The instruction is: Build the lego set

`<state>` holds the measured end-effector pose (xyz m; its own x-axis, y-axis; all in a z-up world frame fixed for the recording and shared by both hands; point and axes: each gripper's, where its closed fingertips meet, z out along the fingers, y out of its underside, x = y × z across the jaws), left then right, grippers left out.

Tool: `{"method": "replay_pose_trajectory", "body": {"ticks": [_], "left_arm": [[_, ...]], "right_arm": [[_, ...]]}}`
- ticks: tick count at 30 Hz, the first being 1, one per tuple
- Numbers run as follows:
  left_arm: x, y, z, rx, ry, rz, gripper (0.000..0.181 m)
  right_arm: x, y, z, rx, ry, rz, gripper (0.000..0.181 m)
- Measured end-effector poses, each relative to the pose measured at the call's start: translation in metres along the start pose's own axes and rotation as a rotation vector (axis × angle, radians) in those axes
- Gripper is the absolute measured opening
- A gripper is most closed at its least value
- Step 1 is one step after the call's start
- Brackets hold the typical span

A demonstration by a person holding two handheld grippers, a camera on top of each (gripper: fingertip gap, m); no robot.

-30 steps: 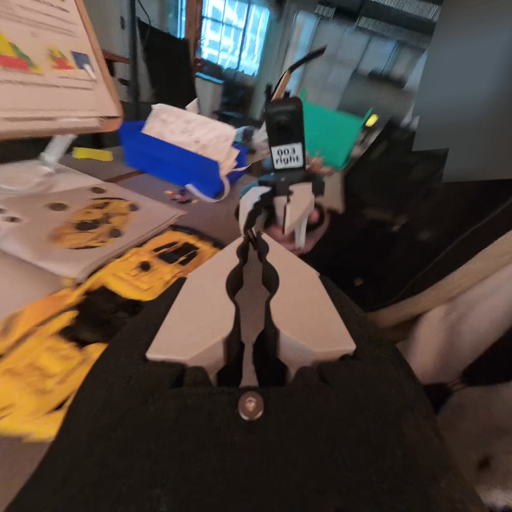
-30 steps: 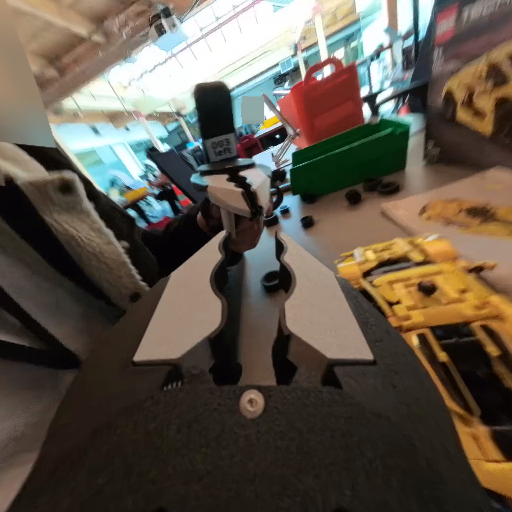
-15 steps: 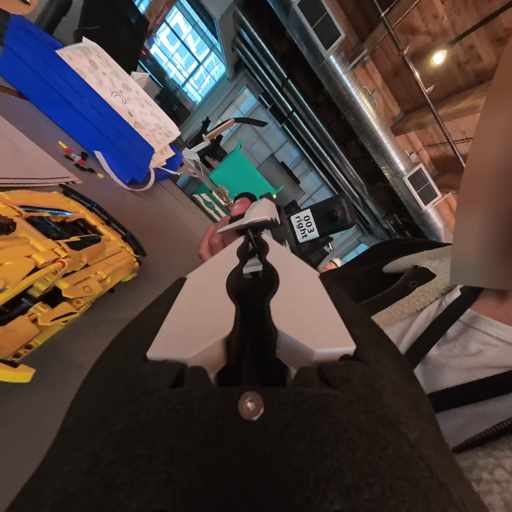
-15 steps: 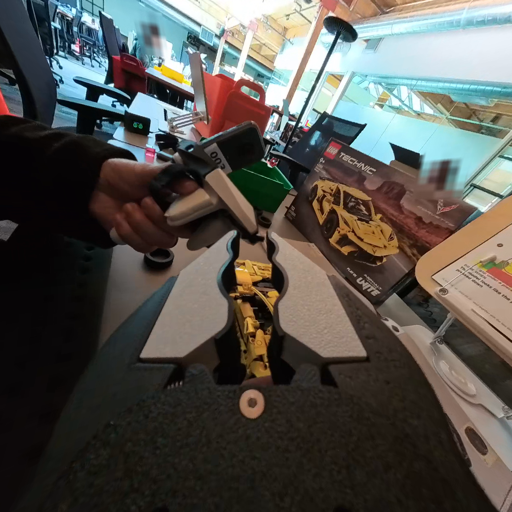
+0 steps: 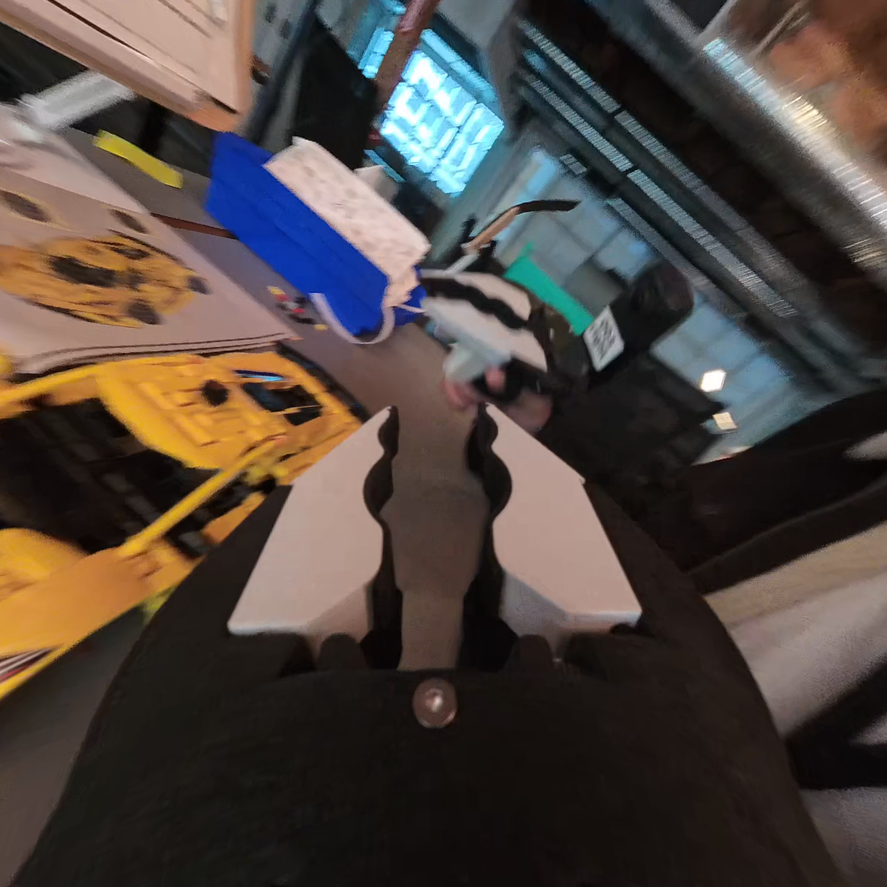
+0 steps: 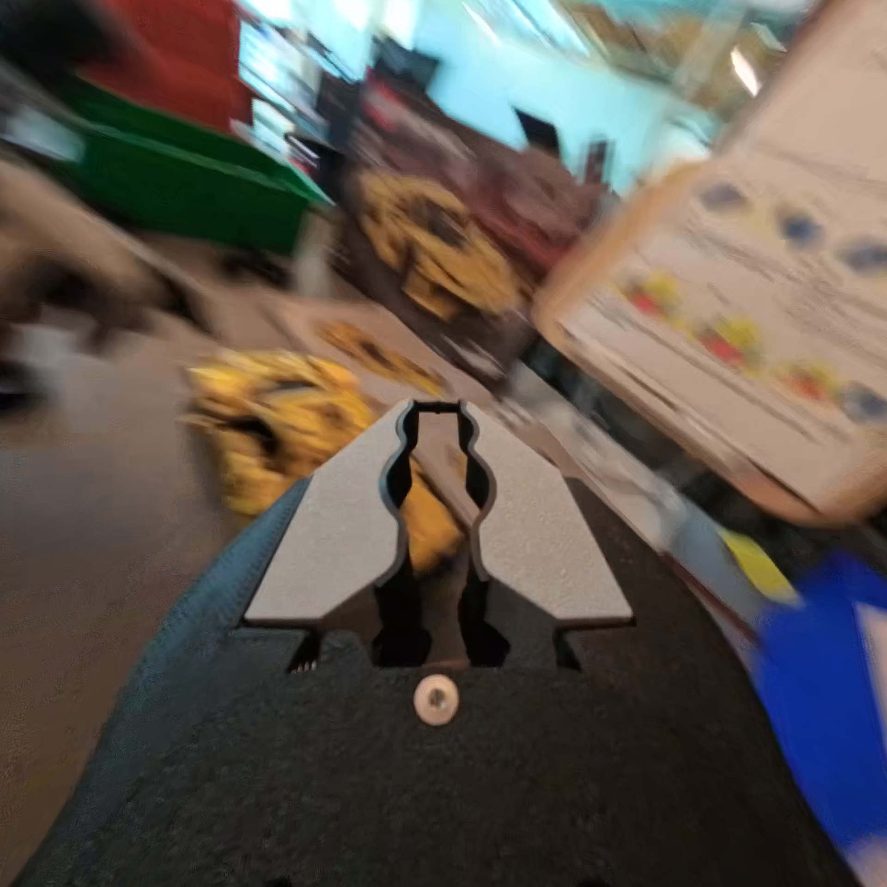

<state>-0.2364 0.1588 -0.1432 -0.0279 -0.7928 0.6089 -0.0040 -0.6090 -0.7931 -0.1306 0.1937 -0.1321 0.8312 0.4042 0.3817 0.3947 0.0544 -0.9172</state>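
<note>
Blur over both views, though the tools read clearly. Left gripper (image 5: pixel 434 413) spread wide — pale grey wedge-shaped fingers with wavy black inner edges, nothing between them but bare grey table (image 5: pixel 417 365). Right gripper (image 6: pixel 436 408) narrowed onto a thin black piece (image 6: pixel 434 407), a slim straight bar bridging the two tips, too small to identify further; seen also from the left wrist view (image 5: pixel 480 321), held aloft in a hand (image 5: pixel 485 389). Yellow lego car (image 5: pixel 168 456), blocky and angular with dark openings, resting on the table left of the left gripper's fingers and just below a flat booklet (image 5: pixel 96 278) printed with a yellow car. From the right wrist view, same car (image 6: pixel 278 413) low and left of the fingertips. Beyond it, a dark glossy box (image 6: pixel 456 230) standing upright, a green plastic bin (image 6: pixel 192 192) — smooth, straight-walled — and a blue bin (image 5: pixel 297 269) stuffed with white paper.
</note>
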Motion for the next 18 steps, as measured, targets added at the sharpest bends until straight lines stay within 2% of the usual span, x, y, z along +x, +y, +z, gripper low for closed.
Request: {"method": "replay_pose_trajectory", "body": {"ticks": [3,4,6,9,13,18], "left_arm": [[-0.025,0.009,-0.013,-0.008,-0.165,0.173,0.033],[-0.029,0.012,-0.016,0.009,-0.201,0.221,0.031],[-0.03,0.014,-0.019,0.042,-0.235,0.286,0.028],[-0.02,0.014,-0.019,0.034,-0.222,0.365,0.027],[-0.021,0.025,-0.018,-0.009,-0.204,0.339,0.027],[-0.02,0.028,-0.02,-0.022,-0.2,0.337,0.027]], "right_arm": [[0.111,0.118,-0.007,-0.45,0.338,0.152,0.016],[0.127,0.151,-0.01,-0.546,0.37,0.253,0.015],[0.143,0.19,-0.012,-0.63,0.395,0.425,0.015],[0.168,0.213,-0.014,-0.691,0.502,0.431,0.015],[0.177,0.235,-0.013,-0.759,0.534,0.568,0.015],[0.177,0.248,-0.014,-0.835,0.56,0.589,0.015]]}}
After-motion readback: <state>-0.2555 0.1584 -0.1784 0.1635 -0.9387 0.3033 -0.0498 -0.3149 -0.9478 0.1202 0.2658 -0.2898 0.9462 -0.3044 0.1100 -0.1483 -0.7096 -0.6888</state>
